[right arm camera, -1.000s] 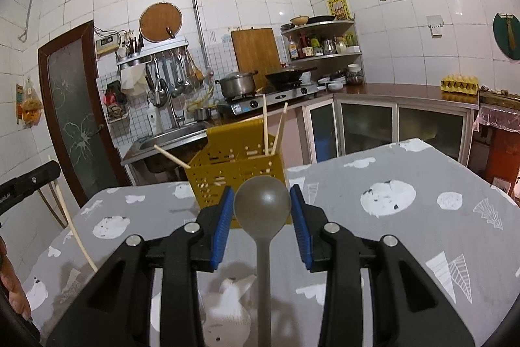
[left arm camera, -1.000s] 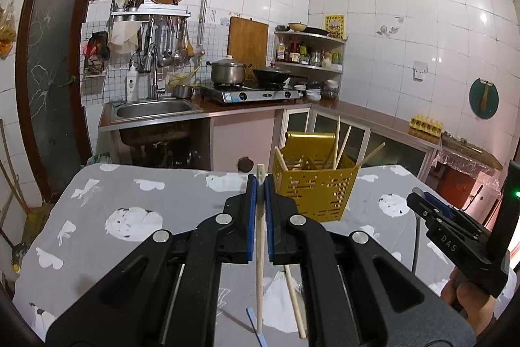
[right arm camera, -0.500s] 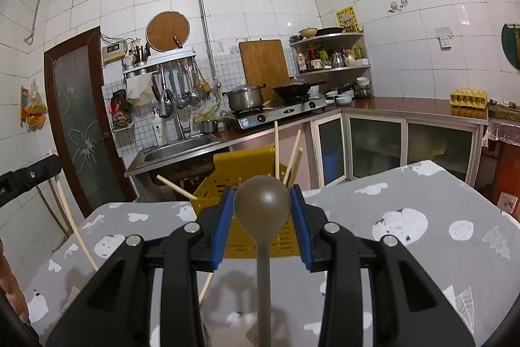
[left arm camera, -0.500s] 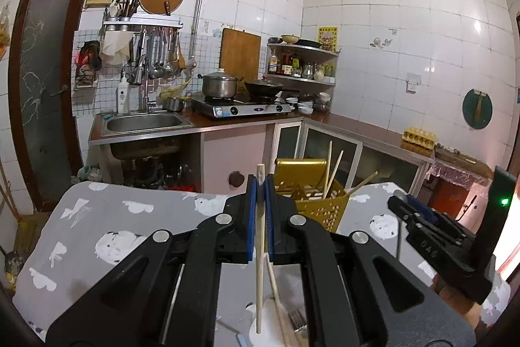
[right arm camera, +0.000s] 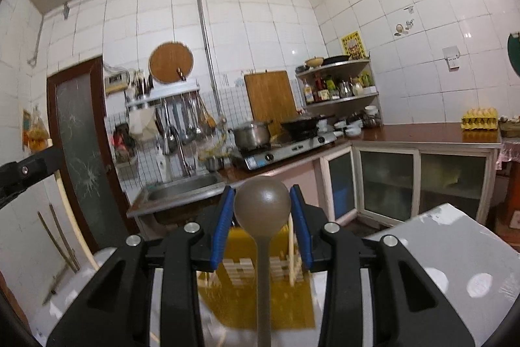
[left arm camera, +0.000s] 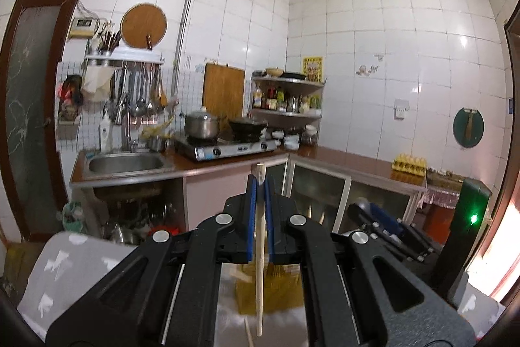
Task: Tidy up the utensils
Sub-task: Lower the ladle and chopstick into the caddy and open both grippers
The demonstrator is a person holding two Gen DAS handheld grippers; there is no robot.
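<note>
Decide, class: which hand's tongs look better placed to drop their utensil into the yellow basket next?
Probably the right. Its tongs hold the spoon centred above the yellow basket; the left tongs hang their chopstick beside the basket's left part.

Steel pot (left arm camera: 201,126) on stove (left arm camera: 227,148)

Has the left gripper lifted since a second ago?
Yes. The left gripper, shut on a chopstick, rose: the yellow basket now sits below its tips.
</note>
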